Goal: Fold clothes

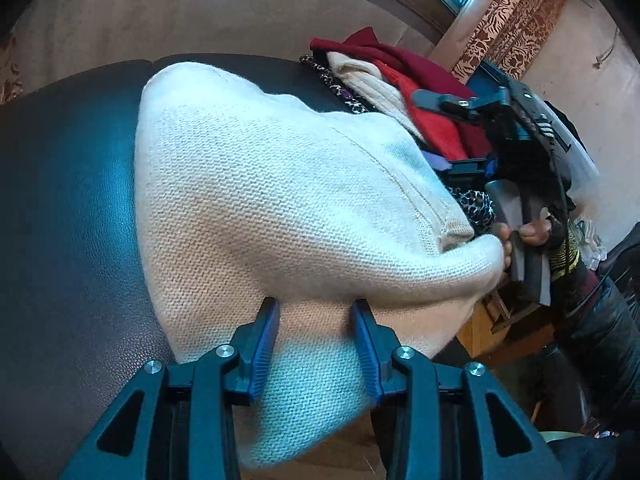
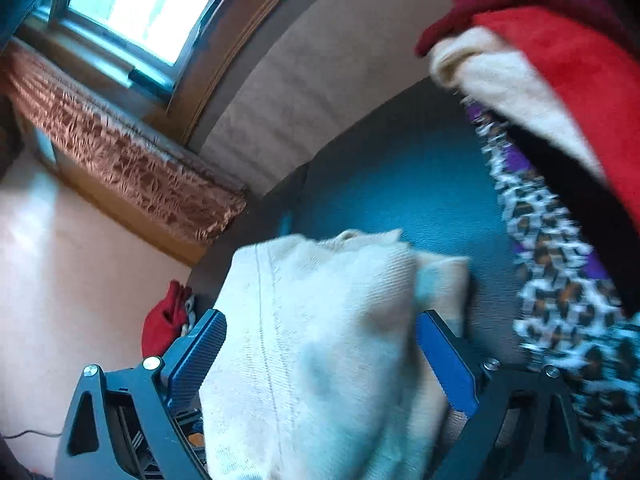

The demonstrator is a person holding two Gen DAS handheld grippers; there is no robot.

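Note:
A cream knitted sweater (image 1: 280, 184) lies partly folded on a dark leather seat (image 1: 60, 208). My left gripper (image 1: 315, 312) is at its near edge, shut on a fold of the knit that fills the gap between the blue pads. The loose end hangs below the jaws. In the right wrist view the same sweater (image 2: 320, 340) bulges up between the two fingers of my right gripper (image 2: 322, 320). Its jaws stand wide open, their pads not pressing the cloth. From the left wrist view, that tool's upper finger (image 1: 440, 103) shows at the sweater's far right edge, with a hand (image 1: 528, 232) on its handle.
A pile of clothes (image 1: 400, 80) in red, dark red, cream and leopard print sits at the seat's far right; it looms close at the right (image 2: 560, 128). A window (image 2: 140, 0), a patterned curtain (image 2: 120, 152) and a red cloth (image 2: 164, 320) on the floor are at left.

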